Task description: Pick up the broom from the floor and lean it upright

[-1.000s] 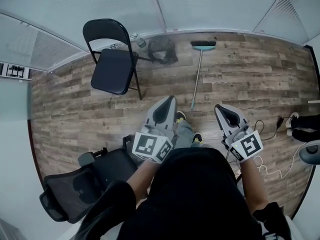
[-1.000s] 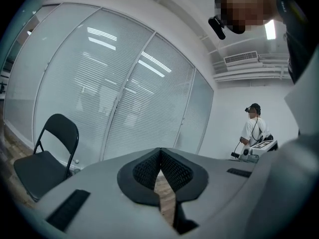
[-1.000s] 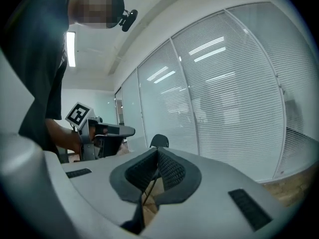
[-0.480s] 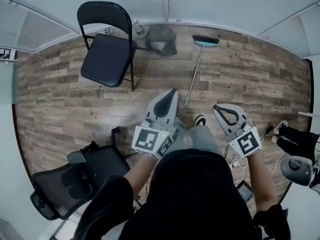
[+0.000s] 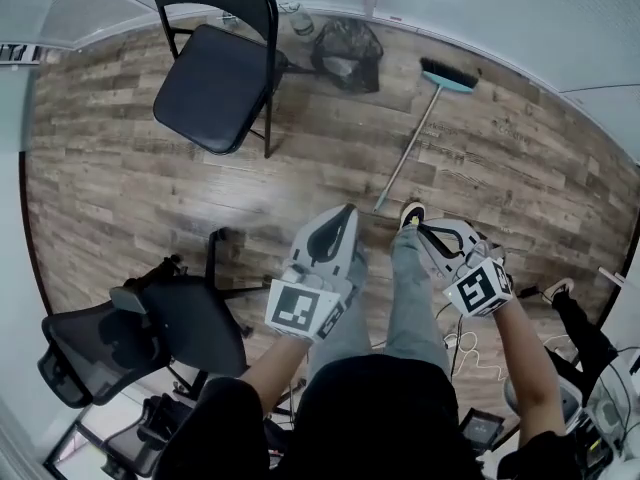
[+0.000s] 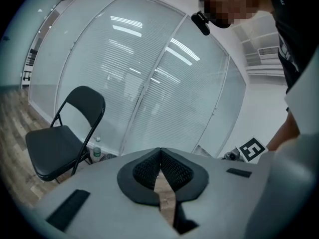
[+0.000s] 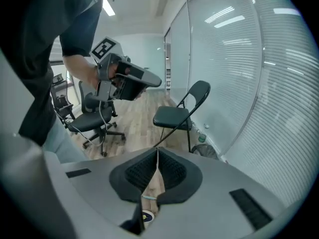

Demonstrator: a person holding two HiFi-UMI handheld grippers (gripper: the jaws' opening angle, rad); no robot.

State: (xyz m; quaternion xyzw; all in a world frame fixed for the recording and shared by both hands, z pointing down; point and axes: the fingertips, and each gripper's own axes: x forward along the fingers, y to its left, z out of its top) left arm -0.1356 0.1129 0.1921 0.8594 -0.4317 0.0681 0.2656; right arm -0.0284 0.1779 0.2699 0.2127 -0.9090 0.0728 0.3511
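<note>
The broom (image 5: 412, 148) lies flat on the wood floor in the head view. Its teal head with dark bristles (image 5: 449, 76) points to the glass wall, and the handle's near end stops by the person's shoe. My left gripper (image 5: 349, 211) hangs just left of that handle end, shut and empty; in the left gripper view its pads (image 6: 159, 156) meet at the tip. My right gripper (image 5: 417, 230) is just right of the handle end, over the shoe, and is also shut on nothing, as the right gripper view (image 7: 157, 153) shows. Neither touches the broom.
A black folding chair (image 5: 215, 78) stands at the back left by the glass wall, with a bottle (image 5: 303, 23) and a black mesh bin (image 5: 348, 56) beside it. A black office chair (image 5: 130, 333) is at the near left. Cables (image 5: 470, 343) trail at the right.
Both grippers have come down and forward, closer to the handle's near end. The right gripper has tipped downward and rolled. The person has stepped nearer the broom.
</note>
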